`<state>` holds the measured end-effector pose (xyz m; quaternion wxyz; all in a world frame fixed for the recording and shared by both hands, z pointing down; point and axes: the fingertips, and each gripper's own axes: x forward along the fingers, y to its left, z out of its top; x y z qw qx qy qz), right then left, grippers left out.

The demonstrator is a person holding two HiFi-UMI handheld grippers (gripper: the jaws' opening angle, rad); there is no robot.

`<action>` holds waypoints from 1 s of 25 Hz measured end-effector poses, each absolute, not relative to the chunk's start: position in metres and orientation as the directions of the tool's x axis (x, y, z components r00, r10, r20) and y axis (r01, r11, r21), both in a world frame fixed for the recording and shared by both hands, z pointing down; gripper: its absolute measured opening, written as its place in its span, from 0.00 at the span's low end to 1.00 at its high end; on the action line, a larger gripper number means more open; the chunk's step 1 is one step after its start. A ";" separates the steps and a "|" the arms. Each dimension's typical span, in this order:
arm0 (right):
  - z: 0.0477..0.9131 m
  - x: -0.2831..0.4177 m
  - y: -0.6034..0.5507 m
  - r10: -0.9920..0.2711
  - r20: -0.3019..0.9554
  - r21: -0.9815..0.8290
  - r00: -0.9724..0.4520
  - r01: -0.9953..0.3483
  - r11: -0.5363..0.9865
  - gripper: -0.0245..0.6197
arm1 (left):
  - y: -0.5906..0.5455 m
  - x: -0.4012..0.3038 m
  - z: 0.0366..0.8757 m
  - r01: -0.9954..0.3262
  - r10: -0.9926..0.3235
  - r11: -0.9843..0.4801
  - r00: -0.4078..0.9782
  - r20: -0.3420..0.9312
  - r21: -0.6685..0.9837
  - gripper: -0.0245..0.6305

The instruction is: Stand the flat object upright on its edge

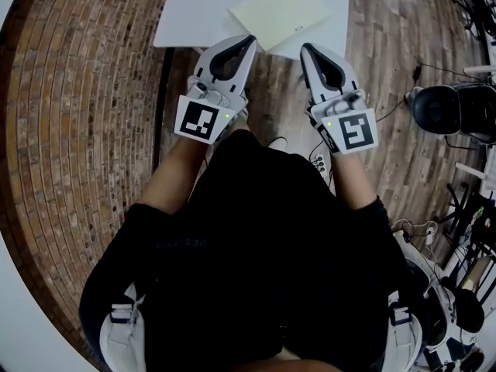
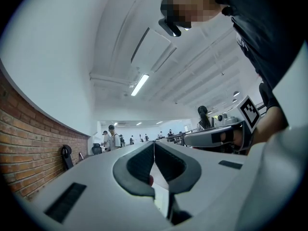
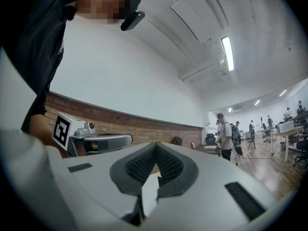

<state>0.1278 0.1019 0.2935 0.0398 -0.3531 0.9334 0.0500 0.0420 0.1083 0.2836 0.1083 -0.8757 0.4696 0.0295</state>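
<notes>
Head view shows the task not yet begun. The flat object (image 1: 280, 12), a pale yellow sheet or thin board, lies flat on the white table (image 1: 194, 14) at the far side of the scene, turned cornerwise with one corner close to the table's near edge. Neither tool touches it.

The left gripper (image 1: 248, 42) and the right gripper (image 1: 305, 49) are held side by side close to the person's body, above the wooden floor (image 1: 387, 68). Their tips point toward the table, one either side of that near corner. Left gripper view and right gripper view both look up into the room, and in each the two ribbed pads meet at the tip with nothing between them. Both tools are fully closed and empty.

The step in hand looks like the approach. The next move probably calls for lowering both tools to the tabletop and opening at least one pair of jaws. One edge of the sheet, perhaps the near corner, would then need to be lifted or pinched while the other tool steadies it as it tips upright. Being thin, it may slide or fall back flat.
</notes>
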 end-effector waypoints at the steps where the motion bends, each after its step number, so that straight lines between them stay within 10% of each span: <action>1: 0.293 0.126 0.095 -0.658 -0.108 0.067 -0.745 -0.666 0.743 0.05 | 0.101 0.040 0.283 -0.826 -0.813 -0.539 0.561 -0.154 -0.163 0.07; 25: 0.308 0.052 -0.088 -0.803 -0.014 0.042 -0.596 -0.803 0.595 0.05 | -0.104 -0.014 0.298 -0.670 -0.663 -0.730 0.742 -0.100 -0.135 0.07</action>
